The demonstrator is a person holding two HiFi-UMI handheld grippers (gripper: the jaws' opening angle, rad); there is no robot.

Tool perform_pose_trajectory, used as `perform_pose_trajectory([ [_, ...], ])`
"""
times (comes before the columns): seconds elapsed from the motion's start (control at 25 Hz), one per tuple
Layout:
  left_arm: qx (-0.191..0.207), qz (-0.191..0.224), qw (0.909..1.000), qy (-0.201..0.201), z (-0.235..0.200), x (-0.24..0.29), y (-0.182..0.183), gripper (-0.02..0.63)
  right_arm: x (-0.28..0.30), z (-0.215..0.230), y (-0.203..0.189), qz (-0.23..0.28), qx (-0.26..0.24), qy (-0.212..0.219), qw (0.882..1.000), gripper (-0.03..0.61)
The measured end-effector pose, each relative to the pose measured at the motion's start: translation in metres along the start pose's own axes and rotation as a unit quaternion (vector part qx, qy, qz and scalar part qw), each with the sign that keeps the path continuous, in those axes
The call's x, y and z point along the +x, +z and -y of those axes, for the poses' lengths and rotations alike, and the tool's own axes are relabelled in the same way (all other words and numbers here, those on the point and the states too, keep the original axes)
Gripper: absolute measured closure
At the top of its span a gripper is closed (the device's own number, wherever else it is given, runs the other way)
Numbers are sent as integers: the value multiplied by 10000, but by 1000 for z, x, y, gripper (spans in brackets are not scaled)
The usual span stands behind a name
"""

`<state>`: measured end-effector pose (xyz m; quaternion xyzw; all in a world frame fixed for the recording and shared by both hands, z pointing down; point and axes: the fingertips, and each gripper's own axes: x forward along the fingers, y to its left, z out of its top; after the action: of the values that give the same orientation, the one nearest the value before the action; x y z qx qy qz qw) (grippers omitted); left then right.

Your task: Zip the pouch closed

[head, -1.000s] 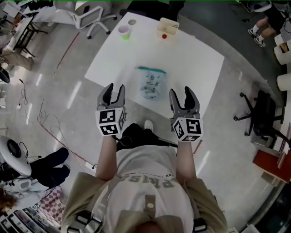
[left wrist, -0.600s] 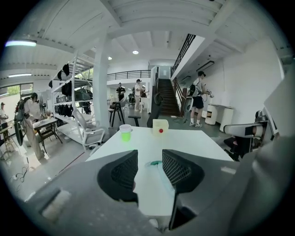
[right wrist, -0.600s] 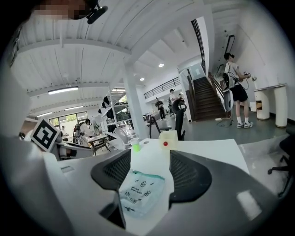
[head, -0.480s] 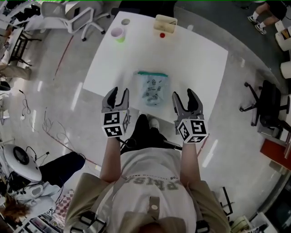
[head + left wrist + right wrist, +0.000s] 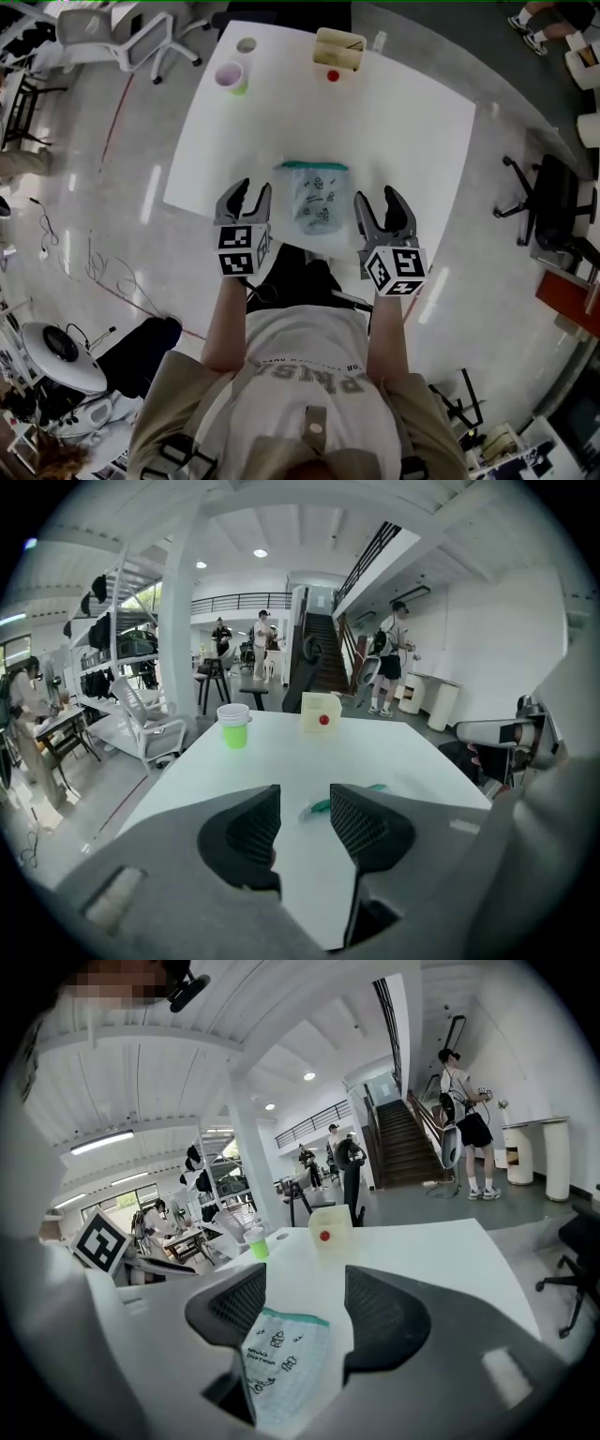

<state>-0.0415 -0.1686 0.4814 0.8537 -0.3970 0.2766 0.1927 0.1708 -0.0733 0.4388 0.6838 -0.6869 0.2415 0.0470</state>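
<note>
Pouch [image 5: 317, 199] lies flat on the table [image 5: 403, 122], between the two tongs and slightly ahead of them, touching neither. Left tongs [image 5: 246, 190]: jaws apart, nothing in them. Right tongs [image 5: 384, 197]: likewise apart and empty (the pouch shows through the gap, beyond the tips). Judged light, thin, limp and probably slick, so it is liable to slide. Best pinned at one corner beside the green zip strip [image 5: 314, 166] along its far edge.

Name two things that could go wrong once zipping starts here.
The clear printed pouch with a green zip strip lies loose by the white table's near edge, so it might slide off when pulled. Both the left gripper and right gripper are open; neither steadies it.
</note>
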Motion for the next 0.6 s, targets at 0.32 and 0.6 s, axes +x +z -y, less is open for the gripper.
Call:
perform_pose_trajectory([
  [0.32, 420, -675, 9957, -483, -4, 49, -25, 440, 24, 0, -10, -145, 107, -214, 9996, 341],
  [0.6, 722, -1079, 9882, -808, -5, 86, -46, 440, 37, 5, -27, -277, 306, -426, 9982, 341],
])
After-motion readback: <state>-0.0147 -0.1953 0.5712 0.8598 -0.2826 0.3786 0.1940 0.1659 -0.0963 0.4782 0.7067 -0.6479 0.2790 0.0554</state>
